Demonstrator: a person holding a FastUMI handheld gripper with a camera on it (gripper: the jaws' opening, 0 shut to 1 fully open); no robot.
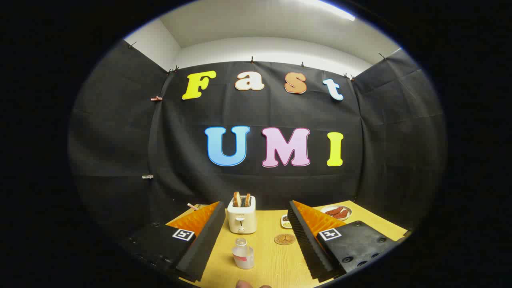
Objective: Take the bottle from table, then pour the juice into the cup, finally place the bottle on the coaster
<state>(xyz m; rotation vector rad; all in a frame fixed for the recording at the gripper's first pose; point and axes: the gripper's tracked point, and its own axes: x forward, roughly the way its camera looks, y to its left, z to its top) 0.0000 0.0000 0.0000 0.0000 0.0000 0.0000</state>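
Claw spread wide above yellow wooden bench; small clear plastic bottle between fingers, likely light, slippery, best gripped mid-body.

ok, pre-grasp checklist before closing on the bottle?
1. Gripper open: ok, fingers spread wide with nothing between the pads.
2. Bottle between the fingers: ok, upright on the table, nearer the left finger, touching neither.
3. Bottle cap off for pouring: cannot tell.
4. Coaster free: ok, round disc bare, beyond the bottle beside the right finger.
5. Cup located: cannot tell, no clear cup seen.
6. Obstacles: ok, toaster with bread stands beyond the bottle, apart from it; plate far behind the right finger.
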